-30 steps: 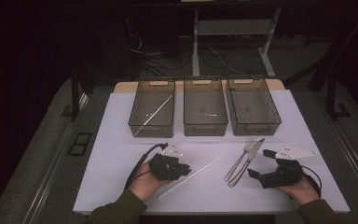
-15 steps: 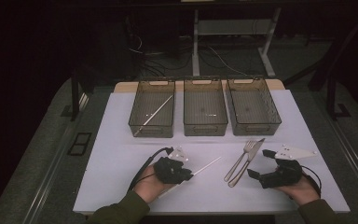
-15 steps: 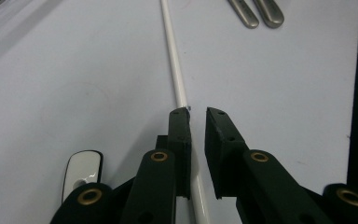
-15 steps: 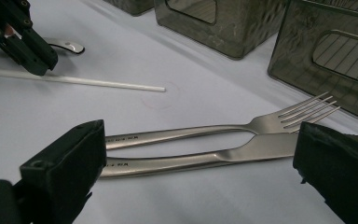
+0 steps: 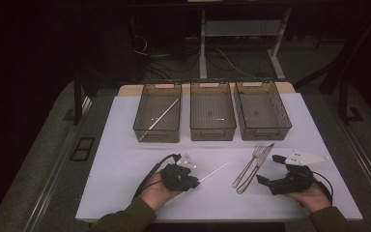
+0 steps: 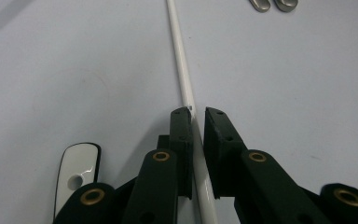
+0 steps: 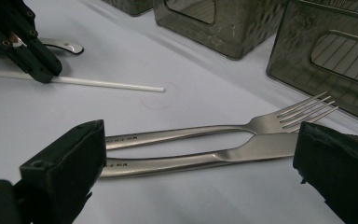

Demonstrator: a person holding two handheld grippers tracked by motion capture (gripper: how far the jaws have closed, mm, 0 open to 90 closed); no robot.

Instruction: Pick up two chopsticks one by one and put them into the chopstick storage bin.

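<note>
Left claw (image 6: pixel 195 114) is clamped on the white stick (image 6: pixel 182 70) near the bench's (image 5: pixel 125 145) front edge: light, stiff, slippery, gripped near one end, so it may pivot. Right claw (image 7: pixel 200 149) stands apart.

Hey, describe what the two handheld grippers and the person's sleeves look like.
Both grippers are black. The left gripper has flat blocky fingers on linkage arms with brass-coloured pivot rivets, and a black cable looping back from it. The right gripper has broad square-edged fingers and a pale three-cornered plate on top. The sleeves are olive green.
</note>
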